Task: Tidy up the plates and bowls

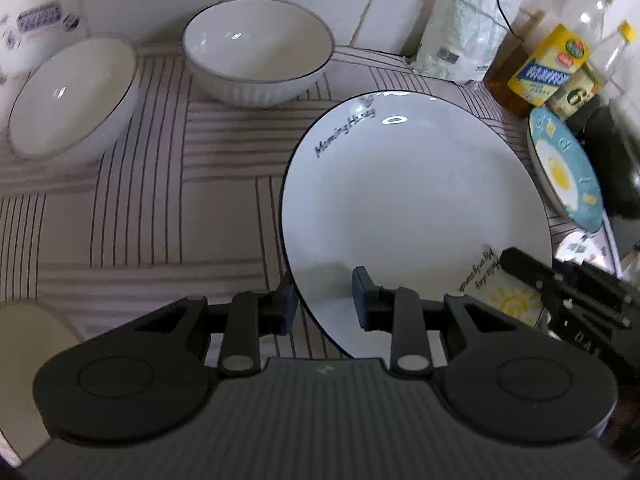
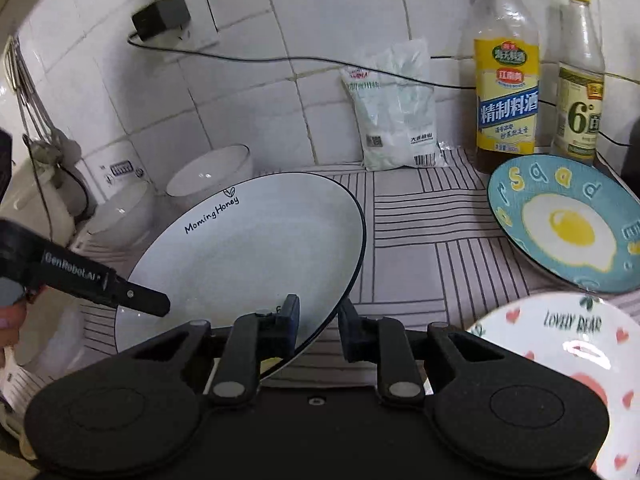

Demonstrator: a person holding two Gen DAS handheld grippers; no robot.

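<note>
**Supervisor:** Report gripper status and plate location.

**Operator:** My left gripper (image 1: 325,298) straddles the near rim of the white "Morning Honey" plate (image 1: 416,216): one finger under, one over. There is a visible gap between the pads, so I read it as released, not clamped. My right gripper (image 2: 319,324) straddles the opposite rim of the same plate (image 2: 248,256), also with the jaws apart. The plate is tilted above the striped cloth (image 1: 160,200).

**Supervisor:** Other crockery?

**Operator:** Two white bowls (image 1: 258,52) (image 1: 74,96) stand side by side near the tiled wall. The blue egg plate (image 2: 564,224) lies right of the held plate, near the bottles (image 2: 506,80). The "Lovely Bear" dish (image 2: 572,344) sits nearest my right gripper.
</note>
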